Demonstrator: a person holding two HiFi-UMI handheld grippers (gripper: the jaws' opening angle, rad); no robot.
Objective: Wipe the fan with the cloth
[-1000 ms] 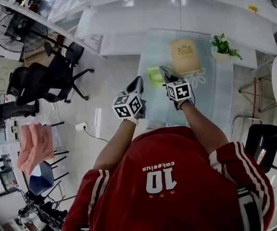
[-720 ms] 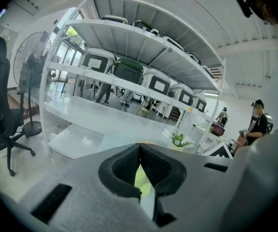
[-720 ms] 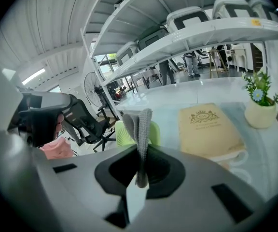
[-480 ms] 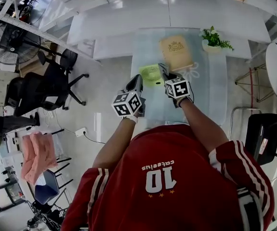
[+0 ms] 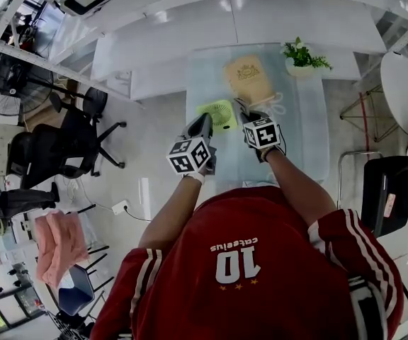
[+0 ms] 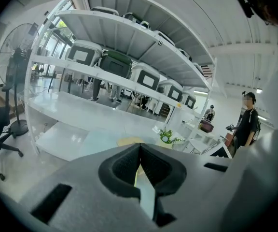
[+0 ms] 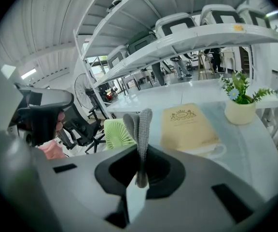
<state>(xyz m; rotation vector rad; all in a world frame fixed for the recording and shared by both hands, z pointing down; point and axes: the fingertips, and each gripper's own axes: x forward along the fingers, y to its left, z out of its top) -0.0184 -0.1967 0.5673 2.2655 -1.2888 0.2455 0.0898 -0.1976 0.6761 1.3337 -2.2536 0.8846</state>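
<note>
Right claw [image 7: 139, 164], clamping grey knitted cloth [image 7: 141, 124], still hovers beside small green round fan [image 7: 117, 133]; left claw [image 6: 140, 150] closed, empty. Wiping unstarted.

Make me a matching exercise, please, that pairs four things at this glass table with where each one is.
Things:
1. small light-green fan
2. grey knitted cloth
3. tan flat book with a gold crest
4. green plant in a white pot

Places:
A. far right corner of the glass table
B. clamped in the right gripper
C. near the table's left edge
D. lying flat at the table's far middle

Pairs: 1-C, 2-B, 3-D, 4-A
</note>
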